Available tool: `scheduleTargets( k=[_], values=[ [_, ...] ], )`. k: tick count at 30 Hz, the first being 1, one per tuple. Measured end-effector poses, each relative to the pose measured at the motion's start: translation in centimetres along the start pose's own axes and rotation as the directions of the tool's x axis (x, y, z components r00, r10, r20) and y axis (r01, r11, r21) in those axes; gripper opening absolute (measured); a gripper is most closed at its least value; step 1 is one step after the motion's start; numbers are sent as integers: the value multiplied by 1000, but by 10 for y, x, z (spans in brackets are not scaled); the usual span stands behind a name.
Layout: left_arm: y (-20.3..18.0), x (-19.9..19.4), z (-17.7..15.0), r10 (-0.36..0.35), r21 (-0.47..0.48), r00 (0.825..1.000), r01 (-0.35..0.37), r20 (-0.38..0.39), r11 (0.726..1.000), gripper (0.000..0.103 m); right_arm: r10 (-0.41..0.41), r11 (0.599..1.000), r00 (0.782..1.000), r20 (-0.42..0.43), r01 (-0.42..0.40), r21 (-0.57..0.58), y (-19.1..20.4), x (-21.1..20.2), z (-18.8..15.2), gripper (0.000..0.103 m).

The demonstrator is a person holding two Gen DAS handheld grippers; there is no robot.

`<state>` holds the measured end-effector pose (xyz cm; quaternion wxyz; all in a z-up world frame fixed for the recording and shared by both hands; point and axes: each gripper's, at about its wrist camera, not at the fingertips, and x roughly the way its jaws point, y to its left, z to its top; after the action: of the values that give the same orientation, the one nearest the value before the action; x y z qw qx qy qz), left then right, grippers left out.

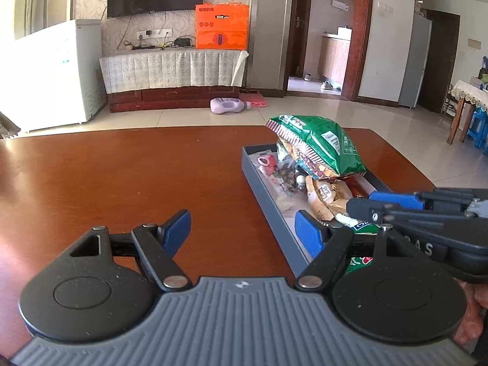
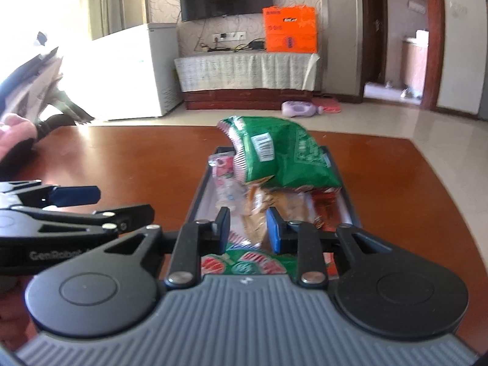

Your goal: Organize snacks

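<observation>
A dark grey tray [image 1: 265, 183] on the brown table [image 1: 122, 177] holds several snack packets. A large green bag [image 1: 320, 143] leans on top at the far end; it also shows in the right wrist view [image 2: 274, 155]. My left gripper [image 1: 244, 231] is open and empty, over the table at the tray's near left edge. My right gripper [image 2: 248, 228] is open over the near end of the tray [image 2: 198, 195], above tan packets [image 2: 256, 210] and a green-red packet [image 2: 253, 262], holding nothing. It also shows in the left wrist view [image 1: 375, 204].
A TV stand with an orange box [image 1: 222, 27] and a white freezer [image 1: 55, 73] stand across the room. A purple bottle [image 1: 228, 105] lies on the floor. A doorway opens at the right. The left gripper [image 2: 76, 207] shows in the right wrist view.
</observation>
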<state>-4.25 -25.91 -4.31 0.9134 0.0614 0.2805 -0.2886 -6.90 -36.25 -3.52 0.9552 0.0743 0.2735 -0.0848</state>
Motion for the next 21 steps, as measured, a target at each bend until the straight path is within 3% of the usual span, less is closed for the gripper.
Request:
scheduleTargets(
  k=[3, 9, 17, 21],
  values=[
    [3, -3, 0, -12, -18, 1000, 12, 7, 1000, 80, 10, 1000, 1000, 5, -10, 19, 2, -5, 0, 29],
    [-7, -7, -7, -43, 7, 999, 43, 9, 999, 80, -55, 996, 996, 72, 50, 76, 3, -37, -1, 29],
    [-6, -21, -14, -23, -2, 1000, 23, -9, 1000, 80, -84, 991, 994, 69, 76, 111, 13, -63, -11, 29],
    [-4, -33, -17, -50, -9, 999, 50, -1, 999, 80, -79, 988, 994, 71, 69, 136, 21, -78, -21, 29]
  ],
)
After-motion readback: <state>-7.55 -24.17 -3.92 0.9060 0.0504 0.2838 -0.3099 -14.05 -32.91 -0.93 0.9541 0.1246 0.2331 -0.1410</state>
